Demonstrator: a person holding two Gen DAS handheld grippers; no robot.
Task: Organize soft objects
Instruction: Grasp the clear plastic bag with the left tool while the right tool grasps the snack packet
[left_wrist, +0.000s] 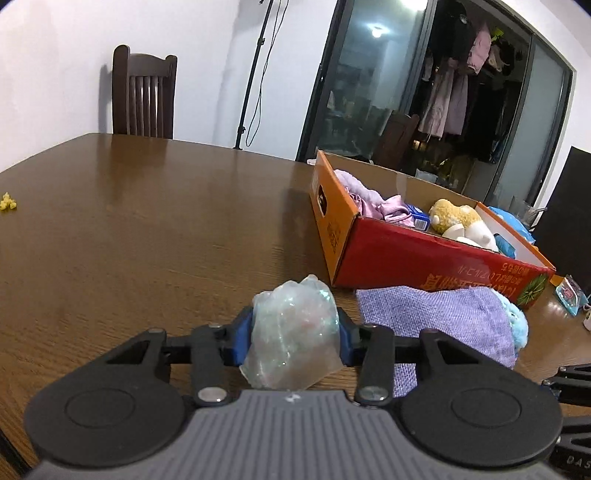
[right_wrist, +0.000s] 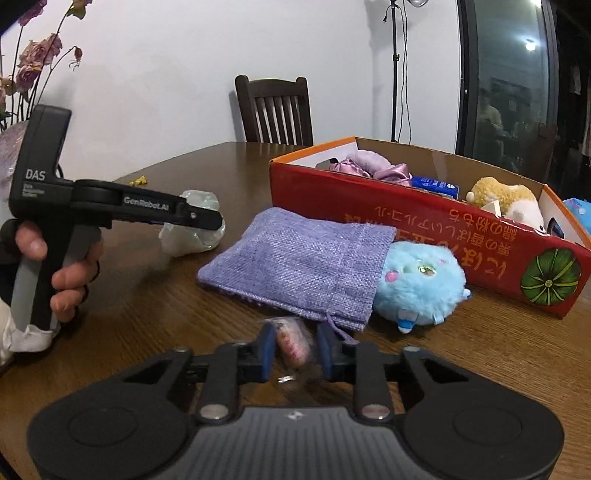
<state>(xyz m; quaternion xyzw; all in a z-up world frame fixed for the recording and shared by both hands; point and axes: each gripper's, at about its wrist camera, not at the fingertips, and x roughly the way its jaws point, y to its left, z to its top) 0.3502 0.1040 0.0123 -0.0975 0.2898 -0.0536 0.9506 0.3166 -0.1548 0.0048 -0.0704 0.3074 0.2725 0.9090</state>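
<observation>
**Soft things held in both claws**

The clear crumpled bag sits pinched between the left claw's blue pads. The right claw grips a small pink wrapped packet. Just beyond lie the purple pouch and the blue plush, touching the red box on the table.

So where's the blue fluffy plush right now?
The blue fluffy plush lies on the table, half inside the purple woven pouch, directly in front of the red cardboard box.
</observation>
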